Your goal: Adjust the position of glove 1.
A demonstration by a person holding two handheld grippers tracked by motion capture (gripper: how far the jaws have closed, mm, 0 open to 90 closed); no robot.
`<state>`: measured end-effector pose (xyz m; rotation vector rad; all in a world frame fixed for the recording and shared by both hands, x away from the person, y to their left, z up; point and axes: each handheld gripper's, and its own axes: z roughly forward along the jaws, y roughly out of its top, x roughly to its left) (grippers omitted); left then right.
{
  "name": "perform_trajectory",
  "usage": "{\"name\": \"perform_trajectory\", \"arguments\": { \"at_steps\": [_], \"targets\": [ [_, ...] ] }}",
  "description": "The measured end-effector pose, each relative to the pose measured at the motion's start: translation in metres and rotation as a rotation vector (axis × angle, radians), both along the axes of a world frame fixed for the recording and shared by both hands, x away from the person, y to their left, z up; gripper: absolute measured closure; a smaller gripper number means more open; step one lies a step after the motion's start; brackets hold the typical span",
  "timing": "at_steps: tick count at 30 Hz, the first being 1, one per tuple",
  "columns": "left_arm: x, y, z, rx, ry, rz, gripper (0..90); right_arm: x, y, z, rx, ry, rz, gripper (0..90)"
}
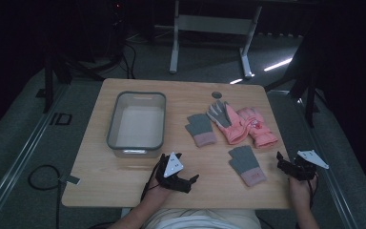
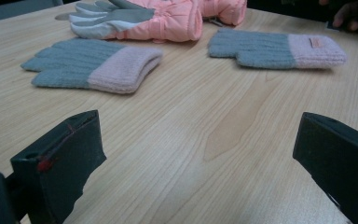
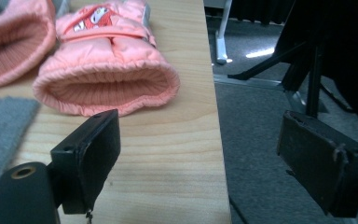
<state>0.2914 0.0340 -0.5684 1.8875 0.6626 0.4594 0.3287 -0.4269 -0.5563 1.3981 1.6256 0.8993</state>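
Note:
Two grey knit gloves with pink cuffs lie flat on the wooden table (image 1: 124,176), one further back (image 1: 201,130) and one nearer the front (image 1: 247,164). Behind them lie two pink padded gloves side by side, the left one (image 1: 231,125) showing its grey palm, the right one (image 1: 258,128) with its cuff toward me. My left gripper (image 1: 188,167) rests open at the front centre, facing the knit gloves (image 2: 88,65) (image 2: 275,46). My right gripper (image 1: 286,160) is open at the table's right edge, behind the pink cuff (image 3: 107,79), one jaw over wood, the other over the floor.
A grey rectangular bin (image 1: 112,124) stands empty on the left half of the table. A round hole (image 1: 217,94) sits near the back edge. Beyond the right edge (image 3: 216,140) the floor drops away, with dark stand legs (image 3: 307,70) and a table frame (image 1: 209,24) behind.

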Motion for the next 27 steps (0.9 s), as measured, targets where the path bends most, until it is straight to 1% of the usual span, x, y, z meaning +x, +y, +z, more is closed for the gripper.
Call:
{"name": "perform_trajectory", "arguments": {
  "at_steps": [2,4,5,9,11,15,18,22,23,27],
  "targets": [
    [0.0012,0.0011,0.0,-0.011,0.012,0.009,1.1,0.0011,0.0015,-0.0003,-0.013,0.009,-0.002,13.7],
    [0.0012,0.0011,0.0,-0.011,0.012,0.009,1.1,0.001,0.0015,-0.0003,-0.013,0.009,-0.004,13.7],
    [0.0011,0.0018,-0.0001,-0.018,0.011,0.018,1.1,0.0016,0.0006,-0.0003,-0.01,0.02,0.003,15.1],
    [0.0008,0.0008,-0.0001,-0.009,0.01,0.021,1.1,0.0021,0.0015,-0.0004,-0.01,0.036,0.01,15.1],
    [0.0009,0.0011,-0.0001,-0.01,0.009,0.021,1.1,0.0013,0.0016,-0.0005,-0.014,0.036,0.01,15.1],
    [0.0001,0.0016,-0.0001,-0.018,0.004,0.017,1.1,0.0031,0.0,-0.0005,0.007,0.061,0.03,15.2],
    [-0.0013,0.0011,-0.0001,-0.009,-0.01,0.015,1.1,0.0038,-0.0006,-0.0005,0.017,0.077,0.023,15.2],
    [-0.0011,0.0014,-0.0001,-0.013,-0.008,0.017,1.1,0.0029,-0.0018,-0.0003,0.026,0.071,0.005,14.4],
    [0.0003,0.0023,-0.0001,-0.023,0.005,0.023,1.1,0.0029,-0.0023,-0.0003,0.03,0.076,0.0,13.6],
    [0.001,0.0031,-0.0001,-0.026,0.009,0.021,1.1,0.0028,-0.003,0.0001,0.035,0.077,0.002,13.4]
  ]
}}
